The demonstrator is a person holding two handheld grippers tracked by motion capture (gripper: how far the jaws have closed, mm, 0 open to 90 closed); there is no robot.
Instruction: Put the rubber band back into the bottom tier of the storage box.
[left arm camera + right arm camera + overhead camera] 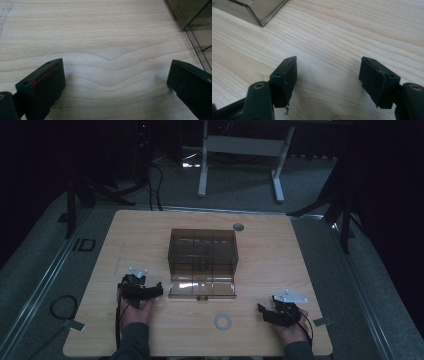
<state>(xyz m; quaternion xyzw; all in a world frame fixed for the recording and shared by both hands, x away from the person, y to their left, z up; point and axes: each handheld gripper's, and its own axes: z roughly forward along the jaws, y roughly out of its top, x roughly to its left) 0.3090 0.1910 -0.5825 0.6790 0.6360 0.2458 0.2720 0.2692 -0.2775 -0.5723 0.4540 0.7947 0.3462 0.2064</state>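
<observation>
scene: smoky clear box (202,252) at table (300,270) centre, front flap down, ring (223,322) at its 6 o'clock | left gripper (150,290): jaws wide apart, empty, at box's 8 o'clock | right gripper (265,312): jaws spread, empty, at 4 o'clock | step: likely approach; advice: come in low, square to the ring.

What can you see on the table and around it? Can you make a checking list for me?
Surface: pale wooden table, grommet near far edge.
Job's things: smoky clear box at centre, its front flap folded down; flat ring near front edge.
Clutter: nothing seen.
Grippers: left gripper and right gripper both open, empty, resting either side of the box.
Cables: one coiled on floor at left.
Surroundings: dark room, white desk frame behind.
</observation>
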